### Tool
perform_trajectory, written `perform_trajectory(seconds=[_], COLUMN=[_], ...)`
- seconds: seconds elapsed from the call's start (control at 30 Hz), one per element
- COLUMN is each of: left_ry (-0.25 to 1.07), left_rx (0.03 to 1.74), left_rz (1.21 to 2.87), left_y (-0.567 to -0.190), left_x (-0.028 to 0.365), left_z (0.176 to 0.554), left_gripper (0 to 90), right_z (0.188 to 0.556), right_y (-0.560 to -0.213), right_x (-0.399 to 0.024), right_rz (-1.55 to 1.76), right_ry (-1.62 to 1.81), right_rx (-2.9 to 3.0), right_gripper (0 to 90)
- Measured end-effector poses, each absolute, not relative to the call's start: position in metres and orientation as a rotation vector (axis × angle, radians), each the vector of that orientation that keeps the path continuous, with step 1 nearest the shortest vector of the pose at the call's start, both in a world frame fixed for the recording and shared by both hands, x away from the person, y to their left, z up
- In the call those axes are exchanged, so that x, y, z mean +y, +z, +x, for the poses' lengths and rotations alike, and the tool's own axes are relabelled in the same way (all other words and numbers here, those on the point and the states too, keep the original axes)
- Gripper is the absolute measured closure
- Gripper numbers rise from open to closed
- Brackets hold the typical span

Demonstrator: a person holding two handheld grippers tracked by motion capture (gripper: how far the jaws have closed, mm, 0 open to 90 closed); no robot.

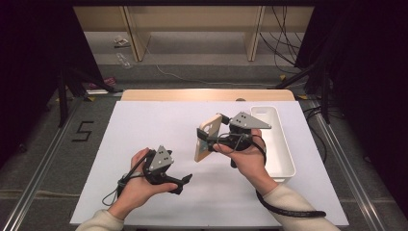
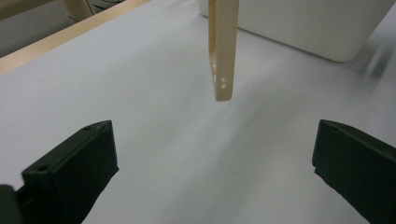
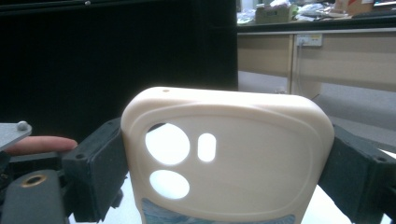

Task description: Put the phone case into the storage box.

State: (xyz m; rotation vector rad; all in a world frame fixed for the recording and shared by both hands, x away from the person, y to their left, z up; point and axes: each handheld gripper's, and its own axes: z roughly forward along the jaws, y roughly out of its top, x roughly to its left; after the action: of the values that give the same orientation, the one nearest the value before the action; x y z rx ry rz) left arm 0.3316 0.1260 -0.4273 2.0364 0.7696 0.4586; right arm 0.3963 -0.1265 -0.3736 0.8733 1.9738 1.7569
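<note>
Bright, even overhead light on the white table (image 1: 159, 144), shadows soft. Darkness swallows the room at nine and three o'clock. Close-up jaws look soft, slightly blurred.

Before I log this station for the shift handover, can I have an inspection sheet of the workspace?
Surface: white table, bare around the hands.
Job's things: cream phone case held off the table, on edge; white tray at the table's right side.
Clutter: nothing seen on the table.
Grippers: right tongs clamped on the case's sides; left tongs open, nothing between them.
Cables: black cable trails from the right hand.
Surroundings: wooden desk legs, loose wires on the floor behind.
</note>
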Motion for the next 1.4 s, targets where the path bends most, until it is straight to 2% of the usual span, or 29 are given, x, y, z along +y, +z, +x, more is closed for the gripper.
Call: perform_trajectory(seconds=[0.47, 1.4], left_ry=[0.476, 0.492], left_rx=[0.801, 0.839], left_rz=[2.024, 2.033], left_y=[-0.430, -0.435], left_x=[0.149, 0.165], left_z=[0.329, 0.329], left_gripper=[0.0, 0.0], right_z=[0.399, 0.407], right_y=[-0.370, -0.357], right_x=[-0.133, -0.155], right_rz=[0.880, 0.924], right_ry=[1.747, 1.728], right_rx=[1.955, 1.873], right_gripper=[12.0, 12.1])
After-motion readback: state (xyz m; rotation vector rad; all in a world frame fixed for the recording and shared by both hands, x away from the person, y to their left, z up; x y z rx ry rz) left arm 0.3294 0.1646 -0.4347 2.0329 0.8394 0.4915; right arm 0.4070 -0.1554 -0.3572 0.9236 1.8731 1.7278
